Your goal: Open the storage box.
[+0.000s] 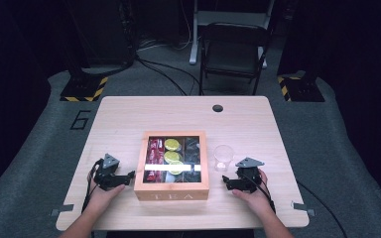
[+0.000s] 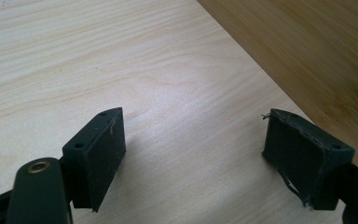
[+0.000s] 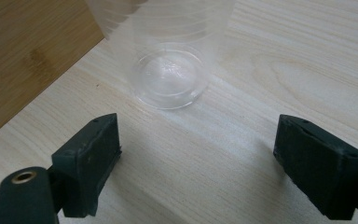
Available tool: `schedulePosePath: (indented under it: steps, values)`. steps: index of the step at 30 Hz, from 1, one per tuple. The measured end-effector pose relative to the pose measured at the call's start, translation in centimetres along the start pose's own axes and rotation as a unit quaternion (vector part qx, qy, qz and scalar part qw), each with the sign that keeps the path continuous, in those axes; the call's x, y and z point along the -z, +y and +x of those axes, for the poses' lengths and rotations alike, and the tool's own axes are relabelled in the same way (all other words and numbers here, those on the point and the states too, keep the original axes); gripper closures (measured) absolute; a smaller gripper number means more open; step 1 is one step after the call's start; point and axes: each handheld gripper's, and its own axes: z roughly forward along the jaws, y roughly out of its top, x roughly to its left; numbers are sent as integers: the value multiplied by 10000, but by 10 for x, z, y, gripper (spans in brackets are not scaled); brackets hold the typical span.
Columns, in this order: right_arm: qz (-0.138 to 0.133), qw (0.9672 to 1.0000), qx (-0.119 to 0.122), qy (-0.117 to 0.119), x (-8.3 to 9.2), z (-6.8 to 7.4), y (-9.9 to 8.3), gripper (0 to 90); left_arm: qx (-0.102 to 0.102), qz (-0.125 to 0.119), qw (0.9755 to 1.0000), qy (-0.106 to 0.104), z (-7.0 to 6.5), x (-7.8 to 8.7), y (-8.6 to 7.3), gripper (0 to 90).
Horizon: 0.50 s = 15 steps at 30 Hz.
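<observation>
Table: pale rectangular wooden tabletop (image 1: 124, 119) with a round dark hole near its far edge; it bears everything below.
Tea box: square light-wood box with a glazed lid and the lettering TEA on its near wall (image 1: 171, 190), centred on the table between the two grippers. Through the lid, red packets lie in the left compartments and yellow-green round packets in the middle ones; the right compartments are dark and their contents cannot be made out. A bright reflection band crosses the glass and hides part of the near row.
Cup: clear, empty plastic cup (image 1: 223, 157), upright, just beside the right wall of the box. In the right gripper view its base (image 3: 170, 77) is sharp; its rim is cut off by the top edge.
Left gripper: black two-jaw gripper (image 1: 130, 175) held in the person's left hand, low over the table, near the left wall of the box. Jaws stand wide apart with bare tabletop between them (image 2: 193, 149); nothing is gripped.
Right gripper: black two-jaw gripper (image 1: 225, 182), near the cup. Jaws stand wide apart (image 3: 198, 154); nothing is gripped, cup lies beyond the pads.
Forearms: cut off by the bottom edge.
</observation>
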Motion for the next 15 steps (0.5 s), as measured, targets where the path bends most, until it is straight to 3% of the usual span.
schedulePosePath:
  steps: [2,15]
  values:
    - [3,10000,13,1,0,0,0,141,-47,58,9999,-81,1,0,1,186]
    - [11,10000,1,-35,-1,1,0,127,-24,43,10000,-81,0,0,1,179]
